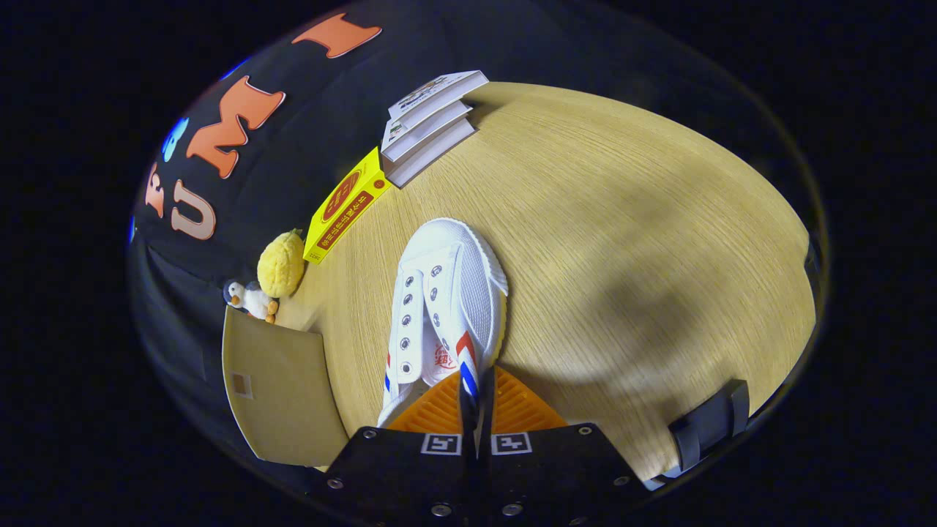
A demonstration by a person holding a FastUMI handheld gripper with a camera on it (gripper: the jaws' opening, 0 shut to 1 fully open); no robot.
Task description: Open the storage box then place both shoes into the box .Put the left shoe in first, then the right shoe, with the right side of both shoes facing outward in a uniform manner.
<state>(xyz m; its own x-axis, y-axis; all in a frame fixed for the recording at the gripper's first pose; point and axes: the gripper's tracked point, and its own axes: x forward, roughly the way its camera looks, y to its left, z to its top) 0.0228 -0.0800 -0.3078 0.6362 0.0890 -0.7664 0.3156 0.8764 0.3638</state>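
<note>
— Two orange fingers (439, 410) of the gripper (476, 399) pinch the white sneaker (446, 293) at its heel collar; its toe points away over the wooden table (622, 241).
— Beside it?
— To one side, a cardboard flap (282, 388). Beyond that, a toy duck (249, 298), a yellow plush (281, 263), a yellow box (344, 208), then stacked books (432, 124).

white canvas shoe (448, 300) on wooden table (622, 219), just ahead of hand-held gripper (476, 399) | cardboard flap (282, 388) left | stacked books (432, 124) far beyond
</note>
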